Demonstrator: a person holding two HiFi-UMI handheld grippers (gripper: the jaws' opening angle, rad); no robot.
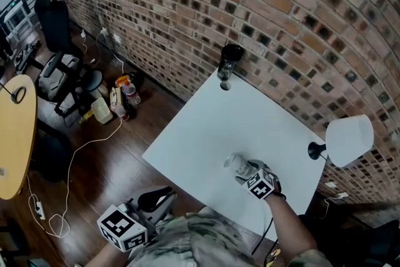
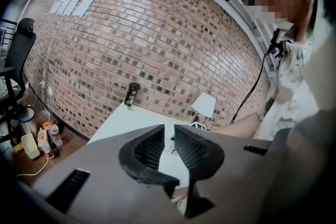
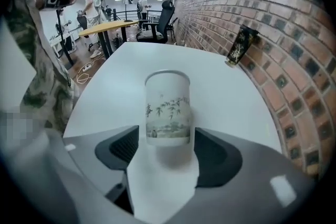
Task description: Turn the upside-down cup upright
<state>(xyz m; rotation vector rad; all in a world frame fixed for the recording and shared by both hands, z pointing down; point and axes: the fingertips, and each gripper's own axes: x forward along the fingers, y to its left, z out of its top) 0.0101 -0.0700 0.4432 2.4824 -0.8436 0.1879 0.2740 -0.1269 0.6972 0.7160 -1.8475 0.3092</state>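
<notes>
Right tool (image 3: 166,136) poised steeply downward over the cup (image 3: 167,107); its jaws stand wide, one pad on either side of the cup's lower wall, with a sliver of daylight at each side, so nothing is gripped. The cup stands free near the middle of the white surface (image 3: 220,81); its painted bamboo reads right way up, which suggests mouth-up, though the mouth itself is not clearly seen. Left tool (image 2: 166,134) is held off the surface's near edge, jaws only a narrow slit apart and empty. The step in hand appears to be the release; done well, the jaws remain wide and centred on the cup; the tool lifts straight back along its own line, without sideways drift; either pad brushing the wall could tip the cup.
</notes>
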